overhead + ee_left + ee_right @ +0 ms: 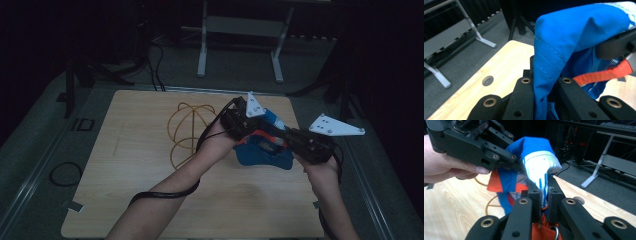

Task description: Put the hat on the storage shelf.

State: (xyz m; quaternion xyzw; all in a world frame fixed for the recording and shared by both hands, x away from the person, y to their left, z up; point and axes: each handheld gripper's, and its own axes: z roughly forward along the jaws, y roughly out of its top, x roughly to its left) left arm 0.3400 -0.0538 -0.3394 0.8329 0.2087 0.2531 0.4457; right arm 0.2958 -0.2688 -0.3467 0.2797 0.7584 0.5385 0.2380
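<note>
Wooden table, one blue bag, two grippers

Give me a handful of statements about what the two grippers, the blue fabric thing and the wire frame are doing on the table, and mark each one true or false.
1. The left gripper is shut on the blue fabric. True.
2. The right gripper is open and holds nothing. False: its jaws pinch a blue and white part of the fabric between them.
3. The wire frame lies on the wooden table, to the left of the fabric. True.
4. The fabric is plain blue all over. False: it has orange-red parts and a white patch.
5. The wire frame is held in the left gripper. False: it lies on the table, in neither gripper.
</note>
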